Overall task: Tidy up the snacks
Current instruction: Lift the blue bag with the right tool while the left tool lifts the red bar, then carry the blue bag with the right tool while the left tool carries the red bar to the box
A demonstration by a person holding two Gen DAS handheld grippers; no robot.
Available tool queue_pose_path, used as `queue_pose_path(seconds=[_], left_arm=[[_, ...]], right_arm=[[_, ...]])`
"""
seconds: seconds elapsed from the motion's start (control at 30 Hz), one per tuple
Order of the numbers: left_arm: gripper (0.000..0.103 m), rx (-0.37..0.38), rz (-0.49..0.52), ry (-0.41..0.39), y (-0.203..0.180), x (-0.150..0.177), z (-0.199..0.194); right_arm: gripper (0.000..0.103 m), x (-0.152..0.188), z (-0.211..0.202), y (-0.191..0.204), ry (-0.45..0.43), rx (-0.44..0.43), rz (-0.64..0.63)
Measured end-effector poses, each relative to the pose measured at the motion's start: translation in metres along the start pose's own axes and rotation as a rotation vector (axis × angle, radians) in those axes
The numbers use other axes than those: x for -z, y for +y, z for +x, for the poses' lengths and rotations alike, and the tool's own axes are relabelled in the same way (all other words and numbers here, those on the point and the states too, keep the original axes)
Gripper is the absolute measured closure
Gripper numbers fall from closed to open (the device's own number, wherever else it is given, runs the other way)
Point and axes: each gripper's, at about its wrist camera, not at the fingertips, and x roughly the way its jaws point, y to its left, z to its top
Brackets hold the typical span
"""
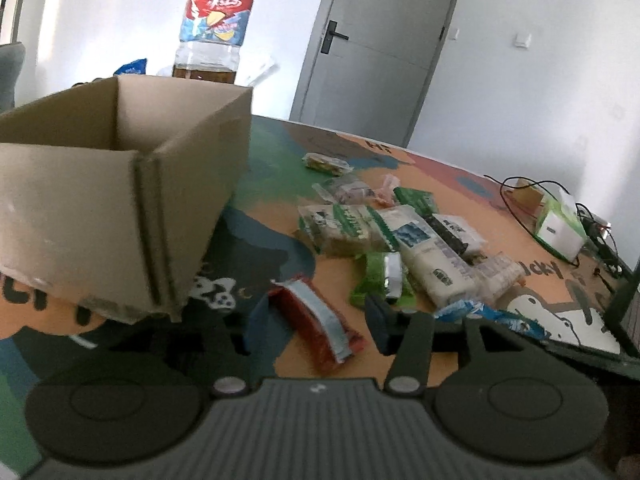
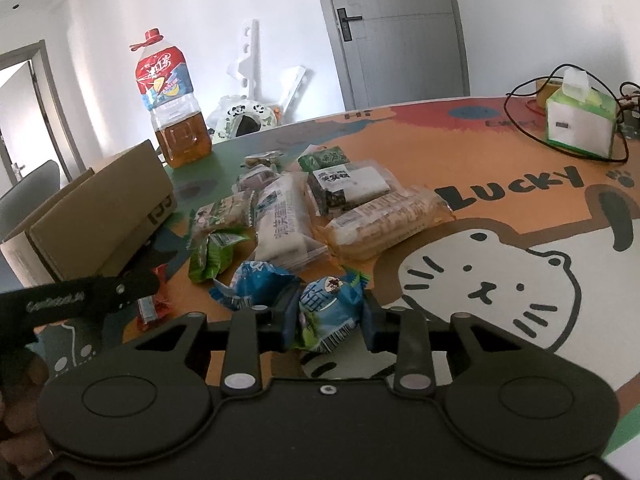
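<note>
Clenched on a blue snack packet (image 2: 326,312), the right fingers (image 2: 326,320) are held near the bench (image 2: 500,208). Left fingers (image 1: 316,320), spread apart, frame the red packet (image 1: 316,320) beside the cardboard box (image 1: 120,184). The blue packet should be carried left, above the box rim, before release.

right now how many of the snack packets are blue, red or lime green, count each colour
blue crinkly snack packets: 2, one clamped in the right gripper, one lying loose
red flat snack packet: 1
lime green foil snack packet: 1
total: 4
</note>
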Motion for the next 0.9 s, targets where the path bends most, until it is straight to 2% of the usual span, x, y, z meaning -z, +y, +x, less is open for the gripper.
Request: queue_pose_path(seconds=[0.2,0.3,0.37,0.43,0.6,0.9], left_arm=[[0.052,0.010,0.036,0.013,-0.011,0.003,0.013],[0.058,-0.016,0.062,-0.005,-0.014,0.006,0.015],[0.075,-0.036,0.077,-0.009,-0.014,0.007,0.015],[0.084,-0.032,0.084,-0.005,-0.013,0.008,0.014],[0.084,-0.008,0.061,-0.003,-0.007,0.006,0.005],[0.084,0.033,0.037,-0.076,0.000,-0.008,-0.030]], right_arm=[[0.069,0.001,0.000,-0.001,-0.008,-0.008,-0.003],[0.069,0.002,0.001,0.000,-0.012,-0.006,-0.009],[0.069,0.002,0.001,0.000,-0.014,-0.004,-0.014],[0.069,0.001,0.001,0.000,-0.012,-0.003,-0.015],[0.070,-0.001,-0.002,0.004,-0.034,0.004,-0.042],[0.070,-0.012,-0.015,0.011,-0.099,-0.009,-0.036]])
